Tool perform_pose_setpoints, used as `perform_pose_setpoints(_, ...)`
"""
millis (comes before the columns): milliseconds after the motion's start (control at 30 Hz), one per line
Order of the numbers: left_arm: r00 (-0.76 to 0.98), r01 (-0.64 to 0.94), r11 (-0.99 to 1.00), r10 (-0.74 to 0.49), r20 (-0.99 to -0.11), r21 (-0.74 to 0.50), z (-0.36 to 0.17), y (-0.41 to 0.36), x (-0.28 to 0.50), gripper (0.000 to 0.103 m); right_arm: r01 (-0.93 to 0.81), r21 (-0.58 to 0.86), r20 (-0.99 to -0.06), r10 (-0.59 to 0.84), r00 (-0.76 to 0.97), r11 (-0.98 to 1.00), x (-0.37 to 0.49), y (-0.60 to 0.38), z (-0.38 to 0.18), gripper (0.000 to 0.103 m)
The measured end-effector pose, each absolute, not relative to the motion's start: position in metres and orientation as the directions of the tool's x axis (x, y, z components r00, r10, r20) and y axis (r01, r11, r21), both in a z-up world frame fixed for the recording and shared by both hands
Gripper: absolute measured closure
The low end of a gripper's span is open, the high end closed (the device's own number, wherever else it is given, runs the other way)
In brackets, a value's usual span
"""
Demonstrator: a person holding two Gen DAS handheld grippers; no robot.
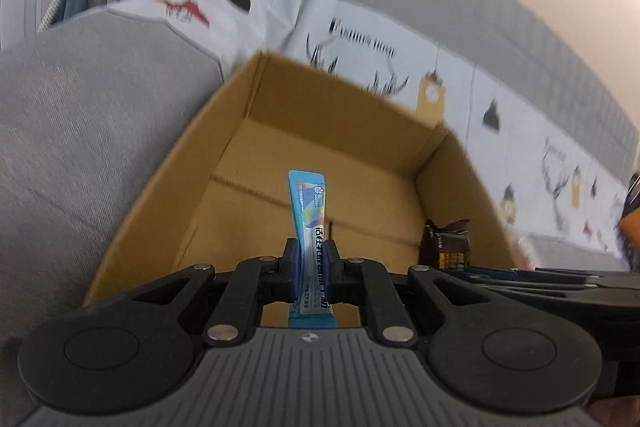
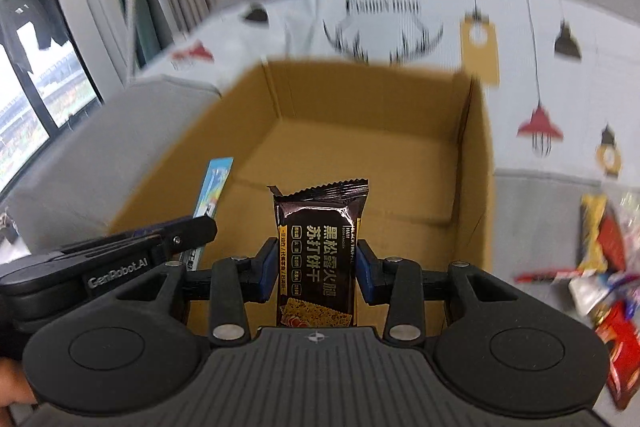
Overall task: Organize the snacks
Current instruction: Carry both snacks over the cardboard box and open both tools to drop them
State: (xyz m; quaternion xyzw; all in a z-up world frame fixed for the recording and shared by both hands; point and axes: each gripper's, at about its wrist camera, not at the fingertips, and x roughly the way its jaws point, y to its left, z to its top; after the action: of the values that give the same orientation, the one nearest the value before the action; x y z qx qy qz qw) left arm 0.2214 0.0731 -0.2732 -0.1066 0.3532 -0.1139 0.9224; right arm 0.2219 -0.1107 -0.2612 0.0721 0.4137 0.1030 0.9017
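The coming move looks like a drop into the open cardboard box (image 2: pixel 360 163), and both loads already hang over its mouth, its bare floor lying toward twelve o'clock of each pair of fingers.

The left gripper (image 1: pixel 311 259) has its fingers pressed nearly together on a slim blue stick sachet (image 1: pixel 307 203). Its long axis runs straight out along the fingers, the free end pointing at twelve o'clock over the left half of the box floor.

The right gripper (image 2: pixel 316 263) has its fingers pinching a black cracker packet (image 2: pixel 320 239) across its width. The packet also stands lengthwise along the fingers, its crimped end at twelve o'clock. In the right wrist view the left gripper comes in at nine o'clock, so the two sit side by side at about the same reach; neither looks clearly nearer the floor.

The packet reads "BLACK TRUFFLE" with large gold Chinese characters, and crackers are pictured at its near end. The left tool's arm is marked "GenRobot.AI". The sachet carries Chinese print too blurred to read.

More loose snack packets (image 2: pixel 604 247) lie at three o'clock on the grey sofa seat (image 2: pixel 536 203), outside the box.
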Motion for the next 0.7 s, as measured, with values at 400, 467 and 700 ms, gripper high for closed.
perform_pose_setpoints(400, 0.702, 0.151, 0.956, -0.283, -0.653, -0.252, -0.286, 0.07, 0.229, 0.091, -0.125, 0.204, -0.757, 0.238, 0.608, 0.971, 0.227, -0.101, -0.281, 0.062)
perform_pose_setpoints(467, 0.706, 0.161, 0.956, -0.285, -0.649, -0.245, -0.284, 0.067, 0.229, 0.09, -0.13, 0.194, -0.756, 0.233, 0.612, 0.972, 0.227, -0.1, -0.28, 0.062)
perform_pose_setpoints(700, 0.776, 0.082, 0.98, -0.178, -0.605, -0.182, -0.26, 0.065, 0.218, 0.023, -0.079, 0.285, -0.705, 0.264, 0.658, 0.955, 0.218, -0.126, -0.264, 0.051)
